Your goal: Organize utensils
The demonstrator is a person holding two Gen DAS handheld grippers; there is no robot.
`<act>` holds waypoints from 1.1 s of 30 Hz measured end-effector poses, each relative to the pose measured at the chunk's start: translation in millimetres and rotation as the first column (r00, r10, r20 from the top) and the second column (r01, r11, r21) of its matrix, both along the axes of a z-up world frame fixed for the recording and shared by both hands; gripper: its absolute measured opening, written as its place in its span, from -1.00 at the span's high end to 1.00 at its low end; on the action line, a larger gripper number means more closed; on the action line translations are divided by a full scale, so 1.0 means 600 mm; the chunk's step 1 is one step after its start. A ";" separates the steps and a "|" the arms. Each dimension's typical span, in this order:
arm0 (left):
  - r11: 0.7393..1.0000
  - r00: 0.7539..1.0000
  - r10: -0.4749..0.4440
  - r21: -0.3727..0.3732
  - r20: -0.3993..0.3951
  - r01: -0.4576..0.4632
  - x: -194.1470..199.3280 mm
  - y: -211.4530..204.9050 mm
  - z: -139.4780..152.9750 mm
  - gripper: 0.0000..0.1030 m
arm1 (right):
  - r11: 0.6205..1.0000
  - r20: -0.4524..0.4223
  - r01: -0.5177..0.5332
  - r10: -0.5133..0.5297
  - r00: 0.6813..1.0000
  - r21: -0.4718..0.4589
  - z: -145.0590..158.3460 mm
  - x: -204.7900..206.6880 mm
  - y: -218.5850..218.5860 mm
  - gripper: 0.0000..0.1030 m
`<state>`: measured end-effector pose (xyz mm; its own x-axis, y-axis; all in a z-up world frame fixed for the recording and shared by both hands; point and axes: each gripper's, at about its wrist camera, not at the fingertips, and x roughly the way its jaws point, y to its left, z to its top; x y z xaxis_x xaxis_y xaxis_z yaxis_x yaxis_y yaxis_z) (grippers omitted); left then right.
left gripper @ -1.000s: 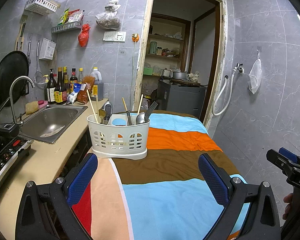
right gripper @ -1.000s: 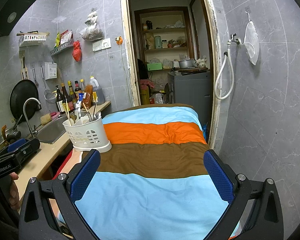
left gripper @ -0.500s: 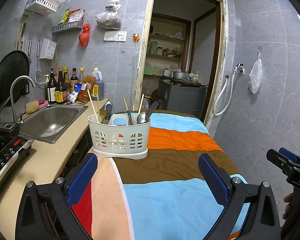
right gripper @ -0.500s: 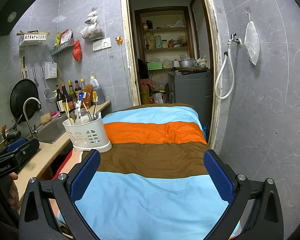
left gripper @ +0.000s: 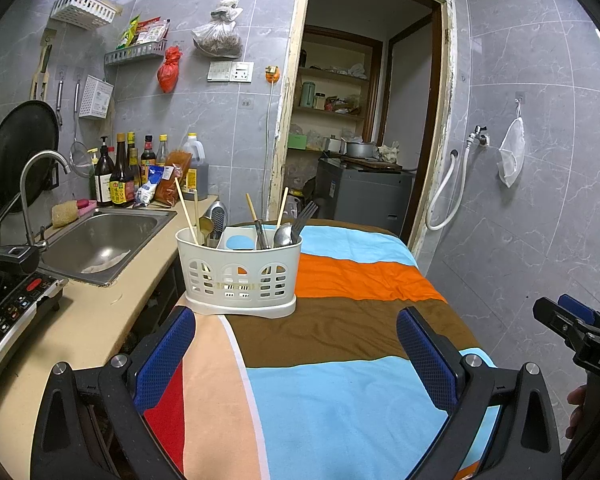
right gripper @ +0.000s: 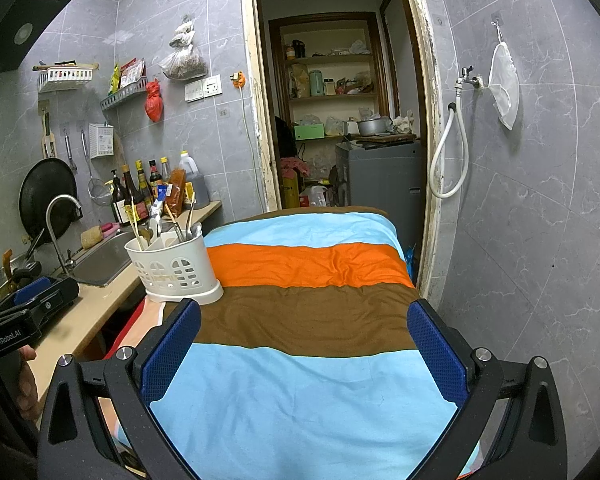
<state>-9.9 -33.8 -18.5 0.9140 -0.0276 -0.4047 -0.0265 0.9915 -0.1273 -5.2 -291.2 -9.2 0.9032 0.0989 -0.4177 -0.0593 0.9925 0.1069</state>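
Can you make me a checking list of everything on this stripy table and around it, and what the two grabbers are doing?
Surface: striped cloth covers the table; bare apart from the caddy.
Job's things: white utensil caddy stands upright at the cloth's far left edge, holding chopsticks, a spoon and a fork.
Clutter: sauce bottles on the counter behind the sink.
Grippers: left gripper open, empty; right gripper open, empty.
Cables: white hose hangs looped from the wall tap.
Surroundings: tiled walls, open doorway to a storeroom, black pan hanging.
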 end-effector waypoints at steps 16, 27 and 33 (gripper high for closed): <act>1.000 1.000 0.000 0.000 -0.002 0.000 -0.001 0.002 -0.001 -0.97 | 1.000 -0.001 0.000 0.000 1.000 -0.001 0.001 0.000 0.000 -0.97; 1.000 1.000 0.000 -0.001 -0.001 0.000 -0.002 0.003 0.000 -0.97 | 1.000 -0.001 0.000 0.000 1.000 -0.001 0.003 0.001 0.000 -0.97; 1.000 1.000 0.000 -0.002 -0.002 0.000 -0.001 0.003 0.000 -0.97 | 1.000 -0.002 0.000 0.000 1.000 -0.001 0.003 0.001 0.000 -0.97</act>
